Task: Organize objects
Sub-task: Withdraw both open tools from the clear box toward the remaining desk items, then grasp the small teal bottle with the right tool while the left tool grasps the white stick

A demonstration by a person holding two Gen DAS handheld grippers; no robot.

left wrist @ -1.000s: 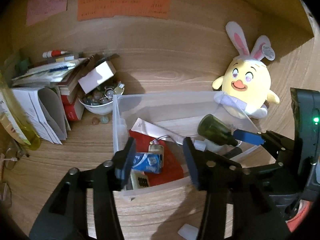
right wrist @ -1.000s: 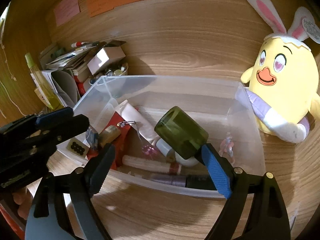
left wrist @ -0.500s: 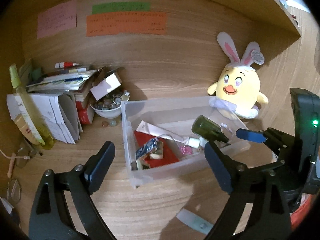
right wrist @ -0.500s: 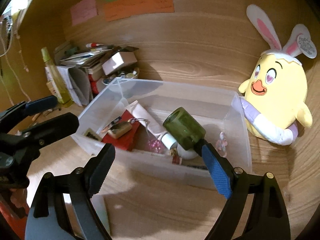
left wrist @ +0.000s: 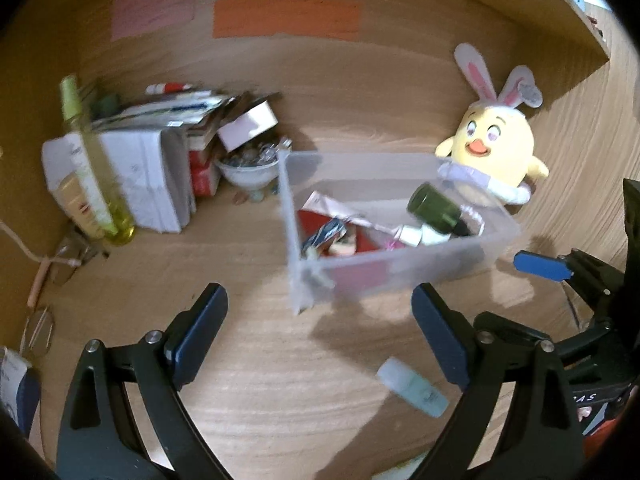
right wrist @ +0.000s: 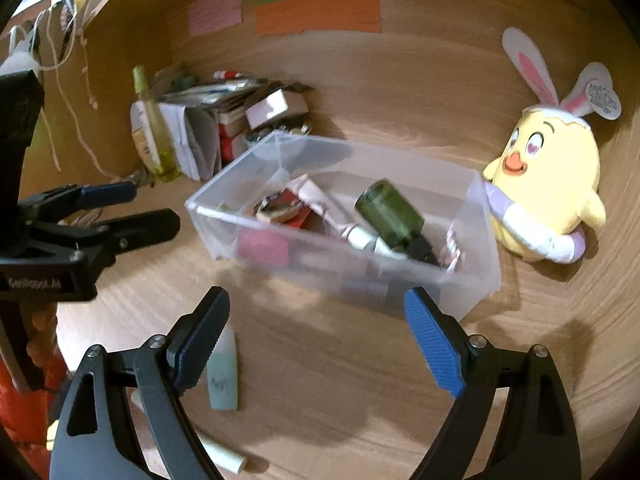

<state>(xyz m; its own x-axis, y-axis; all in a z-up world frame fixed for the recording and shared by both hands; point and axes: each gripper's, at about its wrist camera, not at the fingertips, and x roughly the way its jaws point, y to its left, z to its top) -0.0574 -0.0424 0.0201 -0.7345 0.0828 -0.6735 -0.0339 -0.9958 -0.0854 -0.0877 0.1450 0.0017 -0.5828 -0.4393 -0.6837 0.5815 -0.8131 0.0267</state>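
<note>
Both your tools, left tool (left wrist: 320, 332) and right tool (right wrist: 316, 328), stand wide open and empty. The dark green bottle (right wrist: 390, 210) lies inside the clear bin (right wrist: 476, 276), frame centre. Next, judged: the pale green tube (right wrist: 223, 372), lower left on the table (right wrist: 360, 380), needs collecting.

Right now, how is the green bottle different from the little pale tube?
The green bottle is dark and lies inside the clear bin; the pale tube is light mint and lies outside on the desk. The bottle looks fatter and rounder, the tube flatter. Neither is held, and both lie on their sides.
</note>
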